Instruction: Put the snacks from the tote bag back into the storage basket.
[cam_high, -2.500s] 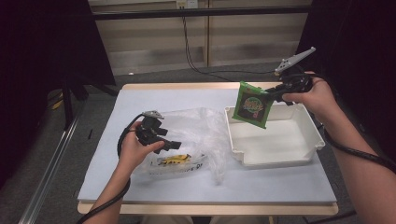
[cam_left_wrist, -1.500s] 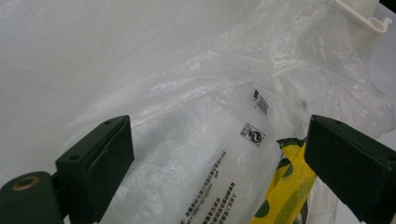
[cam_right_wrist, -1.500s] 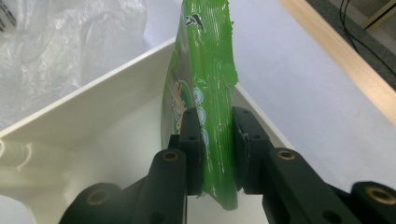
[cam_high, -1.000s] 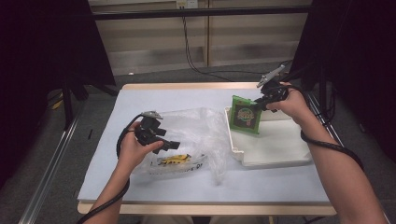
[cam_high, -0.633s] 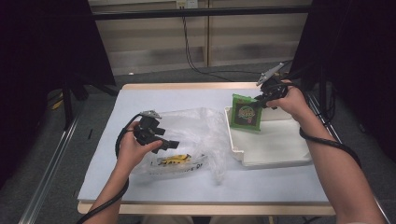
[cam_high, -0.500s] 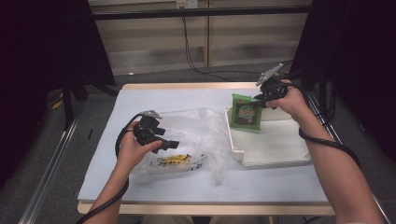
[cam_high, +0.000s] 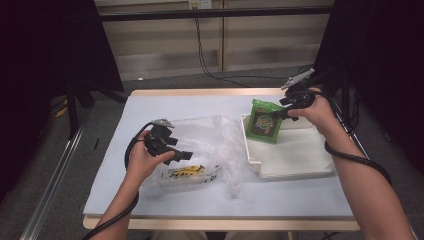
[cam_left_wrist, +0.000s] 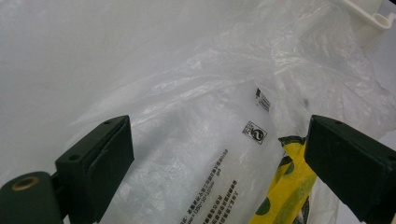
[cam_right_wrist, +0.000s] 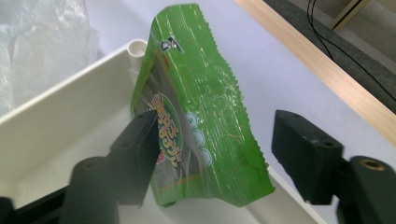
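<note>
A green snack packet (cam_high: 263, 127) stands upright in the far left corner of the white tray (cam_high: 300, 170). My right gripper (cam_high: 283, 111) is at the packet's top edge. In the right gripper view its jaws have just been opening and stand wide around the green packet (cam_right_wrist: 201, 107), which leans on one jaw, with the other jaw clear of it. My left gripper (cam_high: 181, 155) is open over a clear plastic bag (cam_high: 215, 137) with a yellow packet (cam_high: 187, 171) inside. The left gripper view has the bag (cam_left_wrist: 187, 93) and yellow packet (cam_left_wrist: 285, 186) between the spread jaws.
The tray's wall (cam_right_wrist: 60, 116) lies just right of the crumpled bag on the pale blue table cover (cam_high: 210, 105). A wooden table edge (cam_high: 200, 92) runs along the far side. Cables trail from both hands.
The right hand brought the green packet left to the tray's far left corner. Its jaws then spread apart, and the packet now stands in the tray. The left hand stayed put.
</note>
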